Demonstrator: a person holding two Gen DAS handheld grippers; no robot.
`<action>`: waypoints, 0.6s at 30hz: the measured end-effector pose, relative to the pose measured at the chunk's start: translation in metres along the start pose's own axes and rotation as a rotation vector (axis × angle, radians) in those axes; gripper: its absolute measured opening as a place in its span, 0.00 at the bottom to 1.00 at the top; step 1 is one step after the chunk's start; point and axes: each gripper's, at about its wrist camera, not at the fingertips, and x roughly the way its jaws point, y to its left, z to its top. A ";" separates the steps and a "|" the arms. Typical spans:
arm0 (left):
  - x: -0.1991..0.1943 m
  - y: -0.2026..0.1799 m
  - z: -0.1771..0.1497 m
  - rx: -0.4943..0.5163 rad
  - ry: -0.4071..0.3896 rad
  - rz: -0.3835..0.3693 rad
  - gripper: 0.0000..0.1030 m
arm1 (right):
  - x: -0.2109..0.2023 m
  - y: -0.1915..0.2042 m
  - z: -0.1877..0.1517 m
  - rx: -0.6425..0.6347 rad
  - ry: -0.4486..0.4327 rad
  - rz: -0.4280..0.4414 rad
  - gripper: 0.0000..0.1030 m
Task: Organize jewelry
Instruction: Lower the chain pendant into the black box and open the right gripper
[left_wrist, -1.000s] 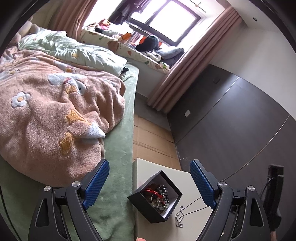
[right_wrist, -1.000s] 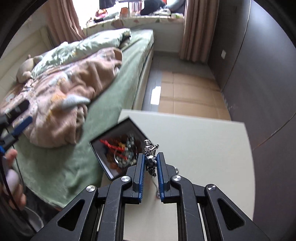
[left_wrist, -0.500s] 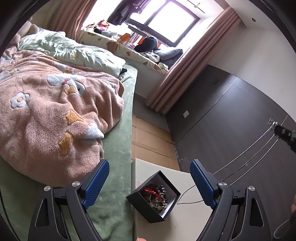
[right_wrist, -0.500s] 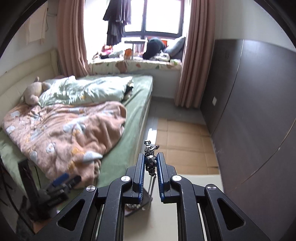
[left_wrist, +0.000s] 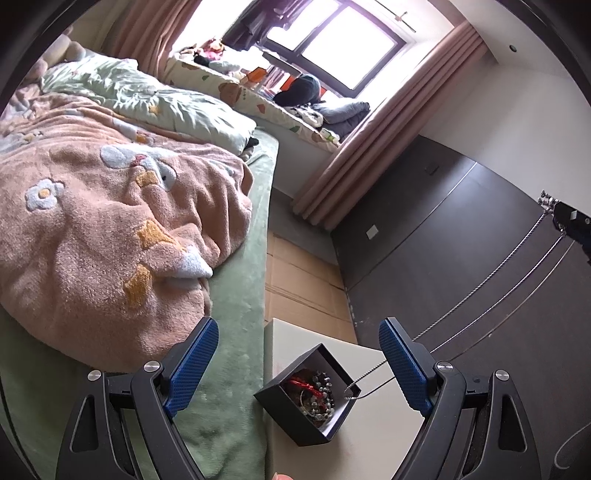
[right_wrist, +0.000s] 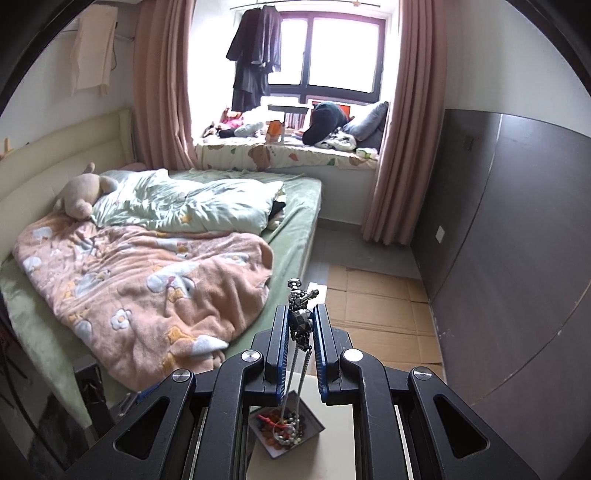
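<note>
Necklace lifted clear of the counter — ready to go into the box.

The silver necklace (right_wrist: 301, 325) hangs with its pendant pinched in the right hand-held gripper (right_wrist: 300, 332), chain trailing down over the black jewelry box (left_wrist: 306, 398) on the white counter (left_wrist: 380, 435). Next it needs lowering so the chain coils inside the box. The left hand-held gripper (left_wrist: 299, 365) hovers spread and empty. A second ago the pendant was low beside the box — now it is raised high.
</note>
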 end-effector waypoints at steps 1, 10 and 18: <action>0.000 0.001 0.000 -0.004 -0.001 -0.001 0.86 | 0.006 0.002 -0.003 0.000 0.008 0.006 0.14; -0.002 0.013 0.004 -0.038 -0.005 0.010 0.86 | 0.083 0.008 -0.062 0.048 0.159 0.074 0.14; -0.002 0.019 0.005 -0.058 -0.006 0.017 0.86 | 0.162 -0.003 -0.128 0.160 0.375 0.159 0.14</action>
